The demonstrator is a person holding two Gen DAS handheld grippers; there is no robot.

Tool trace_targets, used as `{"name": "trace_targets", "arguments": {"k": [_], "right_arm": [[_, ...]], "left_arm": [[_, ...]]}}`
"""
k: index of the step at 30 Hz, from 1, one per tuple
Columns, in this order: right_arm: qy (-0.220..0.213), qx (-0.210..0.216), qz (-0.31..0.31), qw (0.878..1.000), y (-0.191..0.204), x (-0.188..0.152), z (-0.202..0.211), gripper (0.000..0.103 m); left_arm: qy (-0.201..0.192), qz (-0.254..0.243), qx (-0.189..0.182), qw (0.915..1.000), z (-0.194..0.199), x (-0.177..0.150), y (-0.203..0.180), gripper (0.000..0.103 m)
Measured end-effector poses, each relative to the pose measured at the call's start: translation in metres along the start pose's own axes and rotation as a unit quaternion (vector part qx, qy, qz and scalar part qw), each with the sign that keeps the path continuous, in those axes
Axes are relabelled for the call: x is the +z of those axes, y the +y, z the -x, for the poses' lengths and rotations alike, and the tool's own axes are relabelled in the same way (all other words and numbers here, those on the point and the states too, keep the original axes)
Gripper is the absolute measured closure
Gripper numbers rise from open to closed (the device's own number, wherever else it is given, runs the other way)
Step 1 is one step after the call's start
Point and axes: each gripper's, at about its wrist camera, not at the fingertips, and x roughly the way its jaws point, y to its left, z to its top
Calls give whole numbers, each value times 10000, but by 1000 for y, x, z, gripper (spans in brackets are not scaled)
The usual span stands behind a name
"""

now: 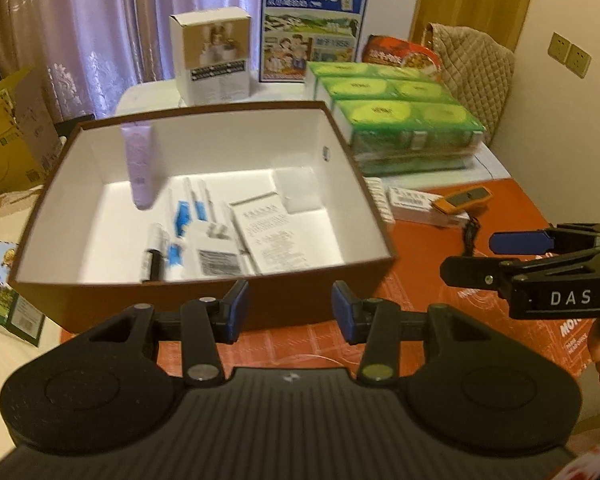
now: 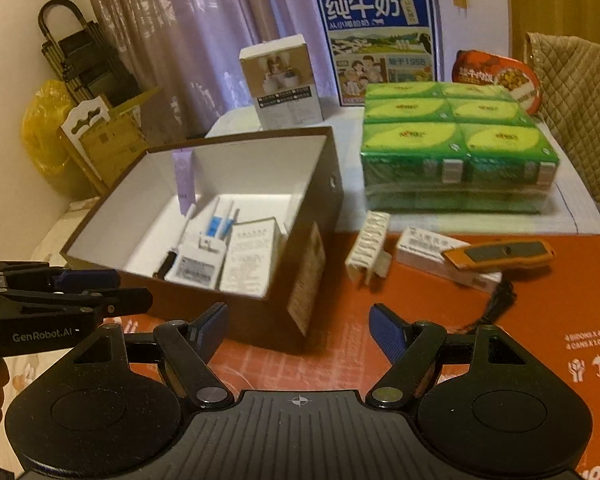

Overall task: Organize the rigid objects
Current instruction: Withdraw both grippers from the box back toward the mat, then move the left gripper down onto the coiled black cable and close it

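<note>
In the left wrist view, the left gripper [image 1: 286, 308] hangs over the near wall of the brown box [image 1: 204, 304], its blue pads apart with nothing between them; the jaws are still parting slightly. The box stands open on the orange mat [image 1: 440, 280], white inside, and holds a lilac tube [image 1: 140, 164] leaning in the far left corner, white-and-blue tubes [image 1: 184, 216], a black-tipped pen [image 1: 153, 266], a barcoded packet [image 1: 220, 262] and a printed leaflet [image 1: 268, 232]. Right of the box lie a white carton [image 1: 416, 202] and an orange knife [image 1: 464, 199] resting across it. The right gripper [image 1: 476, 256] enters from the right edge, fingers released and empty. Behind stand green tissue packs [image 1: 404, 116], a milk carton [image 1: 314, 24] and a small white box [image 1: 214, 54]. In the right wrist view, the right gripper [image 2: 298, 330] is spread wide over the mat [image 2: 480, 360], holding nothing, near the box [image 2: 256, 308] corner. A white ribbed piece [image 2: 370, 246] lies just beside the box, then the carton [image 2: 432, 256] with the knife [image 2: 500, 255] on top. The left gripper [image 2: 100, 288] shows at the left edge, empty. The tissue packs [image 2: 456, 140] sit behind.
</note>
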Motion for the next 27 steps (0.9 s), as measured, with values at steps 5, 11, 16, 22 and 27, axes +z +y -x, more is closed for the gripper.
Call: {"name": "trace_targets", "arguments": {"k": [5,11,16,22,27], "right_arm": [[70,-22,-64,10000,-24,-8,12,29],[174,-148,-194,9996,-58,-17,23,29],[226,-275,-351,9988,-87,-24,32,29],[259,-448,-546,9972,-124,-28,42,29],[296,-602,-656,9956,-151,-31,47,29]], "left_arm": [[107,-43,-94,9999,-5,-5,-30,62],[223,-110,-218,9995,-17,-5,-66,62],[291,-243,-332,9987,-27,-3,-95,61],[352,-378,-493,9974,-46,3,-131,60],[399,-496,-566,9964,-63,8,-155,60]]}}
